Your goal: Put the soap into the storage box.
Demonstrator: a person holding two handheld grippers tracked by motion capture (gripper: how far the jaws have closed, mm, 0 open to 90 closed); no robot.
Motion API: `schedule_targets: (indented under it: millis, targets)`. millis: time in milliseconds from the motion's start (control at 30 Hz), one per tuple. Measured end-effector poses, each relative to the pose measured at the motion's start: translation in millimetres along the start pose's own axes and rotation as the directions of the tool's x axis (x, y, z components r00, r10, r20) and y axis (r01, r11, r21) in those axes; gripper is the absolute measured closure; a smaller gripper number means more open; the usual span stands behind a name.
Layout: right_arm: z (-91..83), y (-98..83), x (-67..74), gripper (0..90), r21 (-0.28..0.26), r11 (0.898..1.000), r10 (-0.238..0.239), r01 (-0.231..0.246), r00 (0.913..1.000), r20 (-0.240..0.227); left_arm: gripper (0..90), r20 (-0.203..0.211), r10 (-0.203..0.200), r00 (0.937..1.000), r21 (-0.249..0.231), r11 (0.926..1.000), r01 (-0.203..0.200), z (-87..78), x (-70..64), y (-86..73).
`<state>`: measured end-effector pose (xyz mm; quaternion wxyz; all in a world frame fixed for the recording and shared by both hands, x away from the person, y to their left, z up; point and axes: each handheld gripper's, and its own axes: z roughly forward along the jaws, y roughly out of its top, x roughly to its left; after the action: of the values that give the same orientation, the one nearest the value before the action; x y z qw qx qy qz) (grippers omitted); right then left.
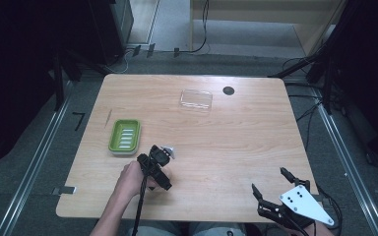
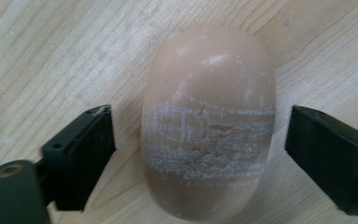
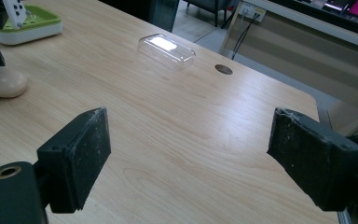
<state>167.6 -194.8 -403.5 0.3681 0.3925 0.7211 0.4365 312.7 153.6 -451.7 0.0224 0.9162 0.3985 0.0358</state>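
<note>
Oval tan soap bar [image 2: 208, 126] lies on pale wood table [image 1: 236, 142], w/ left gripper [image 2: 200, 140] jaws spread either side, not touching. Green soap dish [image 1: 124, 136] nearby. Right gripper [image 3: 186, 158] jaws apart, holding nothing, near table's front edge.

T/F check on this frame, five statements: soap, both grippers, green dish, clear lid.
1. The left gripper is open with the soap between its jaws. True; a gap shows on each side.
2. The soap lies in the green dish. False; it lies on the bare table, beside the dish.
3. The right gripper is shut on the clear lid. False; it is open and holds nothing, and the lid lies far across the table.
4. The lid sits near a dark round hole in the table. True.
5. The lid covers the dish. False; they lie well apart.
</note>
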Motion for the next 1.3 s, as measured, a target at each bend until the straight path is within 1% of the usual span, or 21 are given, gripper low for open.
schedule_targets:
  millis: [67,267,333,500,567,633,833,933,1033,1167,1200,1300]
  targets:
    - [-0.2,-0.2,-0.2,13.3,-0.001,1.0,0.0,0.0,1.0,0.001,14.5,0.003,0.004,1.0,0.004,1.0,-0.004,0.9,-0.6,0.4]
    - [-0.4,0.0,0.4,13.3,-0.003,1.0,0.001,-0.001,1.0,0.001,25.8,0.002,0.001,1.0,0.023,0.9997,-0.001,3.5,1.5,-1.6]
    - [-0.4,-0.1,0.3,13.3,-0.001,1.0,0.0,0.0,1.0,0.001,27.2,0.009,0.001,1.0,0.022,0.9998,-0.001,4.2,1.9,-1.7]
    - [-0.6,-0.2,-0.1,13.3,-0.002,1.0,0.003,-0.003,1.0,0.003,28.9,0.006,0.014,0.9999,0.018,0.9997,-0.014,3.5,1.3,-1.4]
    - [-0.4,0.0,0.5,13.3,-0.003,1.0,0.001,-0.001,1.0,0.002,29.8,0.009,0.007,0.9999,0.009,0.9999,-0.008,3.4,0.6,-2.1]
    - [-0.2,0.1,0.7,13.3,-0.004,1.0,-0.003,0.003,1.0,0.0,32.7,0.005,0.007,1.0,0.007,1.0,-0.007,2.8,-0.6,-2.5]
    - [-0.6,-0.2,-0.1,13.3,-0.004,1.0,0.002,-0.002,1.0,0.003,33.2,0.007,0.004,1.0,0.003,1.0,-0.004,2.7,-0.5,-2.8]
    - [-0.4,0.1,0.5,13.3,-0.004,1.0,0.002,-0.002,1.0,0.001,33.3,0.007,-0.006,1.0,0.002,1.0,0.006,2.5,-1.0,-3.5]
    - [0.0,0.1,0.5,13.3,-0.004,1.0,0.0,0.0,1.0,0.0,33.4,0.003,-0.002,1.0,0.01,1.0,0.002,2.2,-1.2,-3.6]
    - [0.0,-0.3,-0.9,13.3,-0.006,1.0,0.004,-0.004,1.0,0.001,33.4,0.0,-0.004,1.0,0.008,1.0,0.004,0.2,-0.5,-3.2]
    - [-0.1,-0.4,-0.9,13.3,-0.007,1.0,0.004,-0.004,1.0,0.001,33.4,-0.001,0.002,1.0,0.012,0.9999,-0.002,-1.0,-0.1,-3.5]
    - [-0.3,-0.1,-0.4,13.3,-0.005,1.0,0.005,-0.005,1.0,0.001,33.4,0.0,-0.005,1.0,0.003,1.0,0.005,-1.6,0.0,-5.0]
